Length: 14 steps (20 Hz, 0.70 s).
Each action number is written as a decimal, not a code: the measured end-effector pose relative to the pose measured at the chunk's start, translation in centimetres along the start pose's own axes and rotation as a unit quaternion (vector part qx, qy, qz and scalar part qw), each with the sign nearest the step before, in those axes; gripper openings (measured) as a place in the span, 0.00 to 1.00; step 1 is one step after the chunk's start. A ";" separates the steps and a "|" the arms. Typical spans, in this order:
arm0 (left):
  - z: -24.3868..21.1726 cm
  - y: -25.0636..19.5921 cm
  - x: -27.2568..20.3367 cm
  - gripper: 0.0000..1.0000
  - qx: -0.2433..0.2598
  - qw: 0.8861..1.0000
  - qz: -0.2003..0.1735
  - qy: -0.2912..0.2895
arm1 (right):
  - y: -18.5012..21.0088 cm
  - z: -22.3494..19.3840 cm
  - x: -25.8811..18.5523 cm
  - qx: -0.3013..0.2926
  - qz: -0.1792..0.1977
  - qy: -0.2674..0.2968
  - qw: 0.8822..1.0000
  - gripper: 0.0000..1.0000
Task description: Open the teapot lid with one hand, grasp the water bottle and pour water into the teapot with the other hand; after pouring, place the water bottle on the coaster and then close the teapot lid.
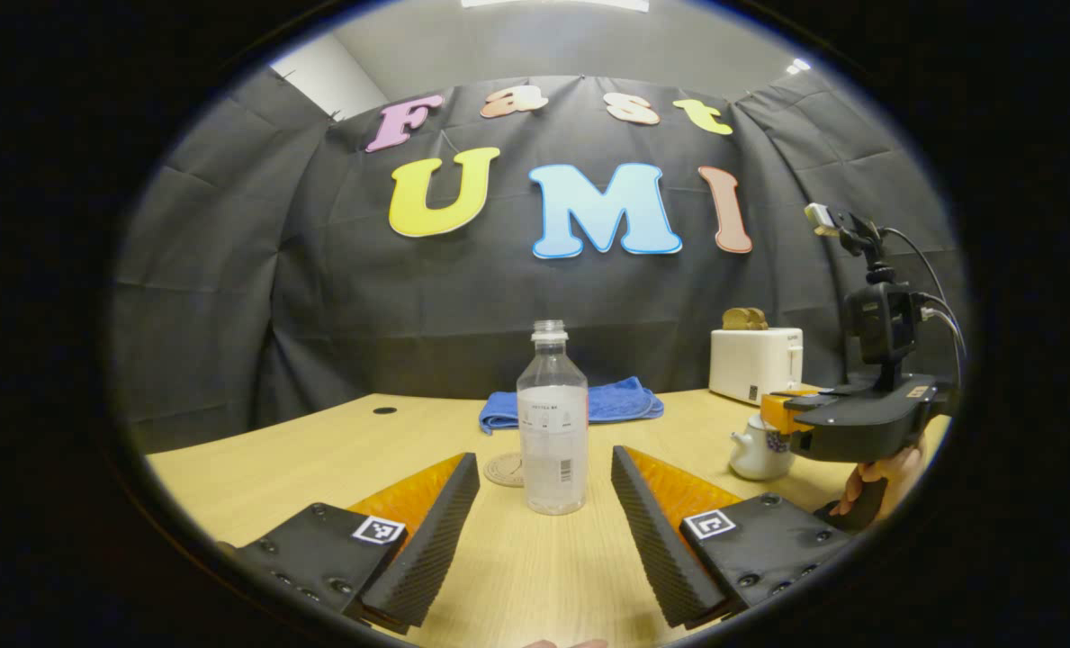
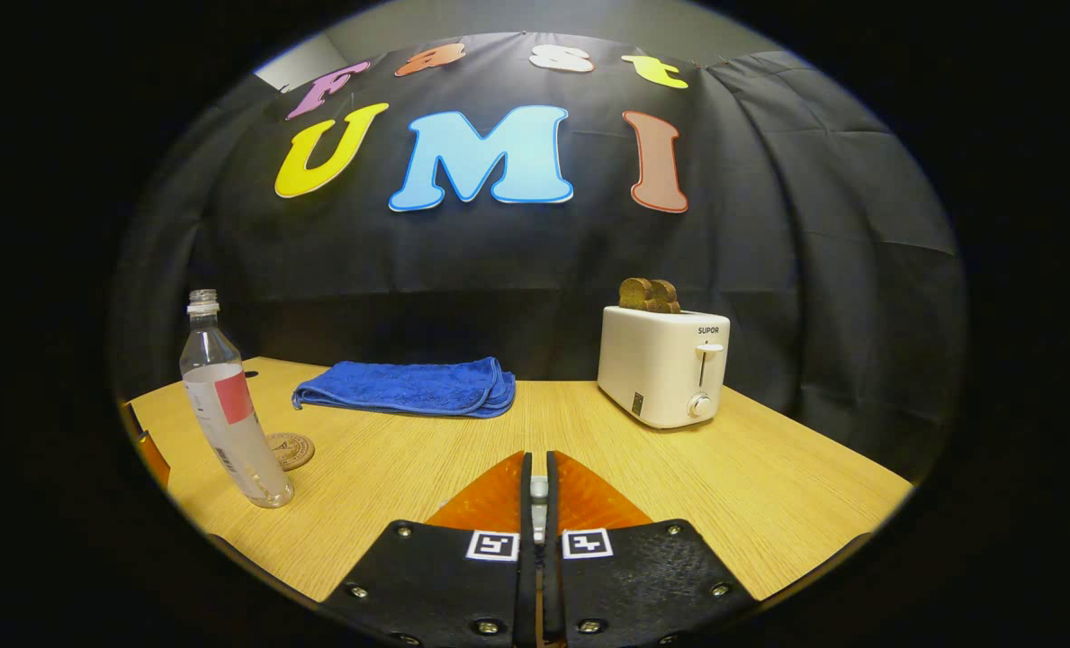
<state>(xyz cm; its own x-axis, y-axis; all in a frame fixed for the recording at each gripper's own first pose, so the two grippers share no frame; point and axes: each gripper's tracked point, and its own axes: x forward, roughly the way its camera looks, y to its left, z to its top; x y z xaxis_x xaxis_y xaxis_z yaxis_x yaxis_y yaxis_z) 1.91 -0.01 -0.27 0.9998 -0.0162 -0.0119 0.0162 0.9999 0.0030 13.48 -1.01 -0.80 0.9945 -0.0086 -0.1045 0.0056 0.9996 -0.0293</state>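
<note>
A clear, uncapped water bottle [image 1: 552, 423] stands upright on the wooden table, in line with the gap of my open left gripper [image 1: 543, 455]; neither finger touches it. A round coaster [image 1: 504, 470] lies just behind it to the left. At the right stands a small white teapot [image 1: 756, 450], and my right gripper [image 1: 779, 416] sits at its top, held by a hand [image 1: 885, 472]. In the right gripper view that gripper [image 2: 539, 463] is shut on a small white piece, the teapot lid [image 2: 539, 490]. Whether the lid is lifted off I cannot tell. The bottle [image 2: 229, 405] and coaster [image 2: 290, 450] are at the left there.
A folded blue towel [image 2: 409, 387] lies at the back of the table [image 2: 768, 468]. A white toaster [image 2: 665, 364] with toast in it stands back right. A small dark hole [image 1: 384, 410] marks the table's far left. The black cloth wall closes off the back.
</note>
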 end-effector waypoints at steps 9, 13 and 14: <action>0.1 -0.3 1.2 1.00 -0.001 1.000 -0.002 -0.001 | 0.2 2.9 -1.3 0.015 0.015 -0.048 0.999 0.03; -0.1 -0.6 3.3 1.00 -0.001 1.000 -0.003 0.004 | 0.9 4.2 -3.4 0.010 0.030 -0.073 0.997 0.03; -0.1 -0.6 3.6 1.00 0.000 1.000 -0.003 0.005 | 1.0 4.4 -3.9 0.009 0.034 -0.078 0.996 0.03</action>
<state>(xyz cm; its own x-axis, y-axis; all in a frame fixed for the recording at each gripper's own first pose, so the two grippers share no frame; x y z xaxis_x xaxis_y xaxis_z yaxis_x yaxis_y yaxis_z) 5.54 -0.68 -0.42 0.9995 -0.0218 -0.0223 0.0219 0.9998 0.0030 10.03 0.17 3.97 0.9968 0.0631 0.0493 -0.0627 0.9980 -0.0102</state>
